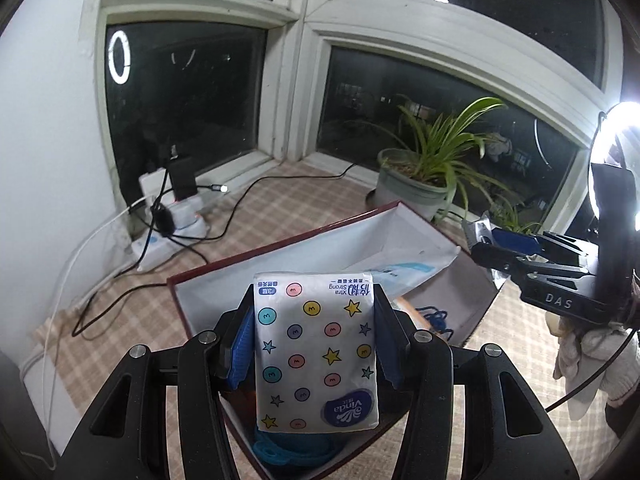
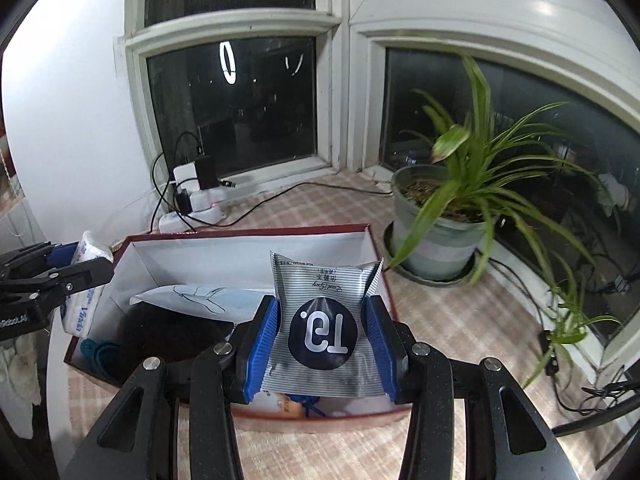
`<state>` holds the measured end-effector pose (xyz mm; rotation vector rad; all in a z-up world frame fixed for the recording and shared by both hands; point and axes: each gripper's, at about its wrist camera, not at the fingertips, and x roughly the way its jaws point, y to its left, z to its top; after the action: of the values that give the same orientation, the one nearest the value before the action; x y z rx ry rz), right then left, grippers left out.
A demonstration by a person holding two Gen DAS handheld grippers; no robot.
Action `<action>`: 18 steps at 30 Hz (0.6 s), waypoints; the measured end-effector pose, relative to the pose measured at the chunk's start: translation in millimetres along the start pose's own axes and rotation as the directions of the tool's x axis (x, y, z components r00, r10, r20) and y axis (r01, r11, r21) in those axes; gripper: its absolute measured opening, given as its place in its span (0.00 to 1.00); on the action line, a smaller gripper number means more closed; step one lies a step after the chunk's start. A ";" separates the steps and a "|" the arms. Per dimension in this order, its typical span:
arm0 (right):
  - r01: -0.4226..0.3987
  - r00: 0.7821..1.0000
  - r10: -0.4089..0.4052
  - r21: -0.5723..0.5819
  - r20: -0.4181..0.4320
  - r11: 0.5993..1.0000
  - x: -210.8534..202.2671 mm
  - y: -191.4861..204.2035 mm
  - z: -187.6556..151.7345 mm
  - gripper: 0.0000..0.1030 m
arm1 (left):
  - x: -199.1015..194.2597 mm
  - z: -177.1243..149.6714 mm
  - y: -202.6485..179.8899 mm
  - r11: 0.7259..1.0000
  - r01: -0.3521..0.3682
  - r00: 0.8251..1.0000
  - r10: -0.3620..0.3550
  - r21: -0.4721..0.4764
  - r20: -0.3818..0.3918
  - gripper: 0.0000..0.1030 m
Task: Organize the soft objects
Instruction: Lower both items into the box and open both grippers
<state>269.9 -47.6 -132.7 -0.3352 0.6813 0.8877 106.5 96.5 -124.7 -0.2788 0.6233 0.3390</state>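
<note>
My left gripper (image 1: 314, 300) is shut on a white tissue pack (image 1: 316, 352) printed with coloured dots and stars, held just above an open red box (image 1: 280, 248) with white walls. My right gripper (image 2: 322, 304) is shut on a silver striped sachet (image 2: 324, 320) with a dark round logo, over the box's (image 2: 248, 232) right half. In the right wrist view the left gripper (image 2: 80, 260) and its tissue pack (image 2: 86, 280) hang over the box's left corner. The box holds a white-and-blue packet (image 2: 200, 296), a dark item (image 2: 168, 332), something teal (image 2: 100, 352) and blue cord (image 2: 308, 400).
A potted plant (image 2: 440, 232) with long leaves stands right of the box on the checked cloth. A power strip with chargers and trailing cables (image 2: 196, 200) lies by the window behind. A lit ring lamp (image 1: 616, 160) stands at the right, and a white cloth (image 1: 580, 360) hangs below it.
</note>
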 end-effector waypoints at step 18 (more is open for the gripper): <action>-0.009 0.998 0.011 0.026 -0.060 1.000 23.9 -1.0 -0.1 0.73 | 10.7 -4.5 5.7 0.999 -0.032 0.999 0.031 -0.014 -0.043 0.69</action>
<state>281.2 -34.0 -148.8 -0.3368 0.7503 0.8806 110.1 102.5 -135.6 -0.2913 0.6681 0.3690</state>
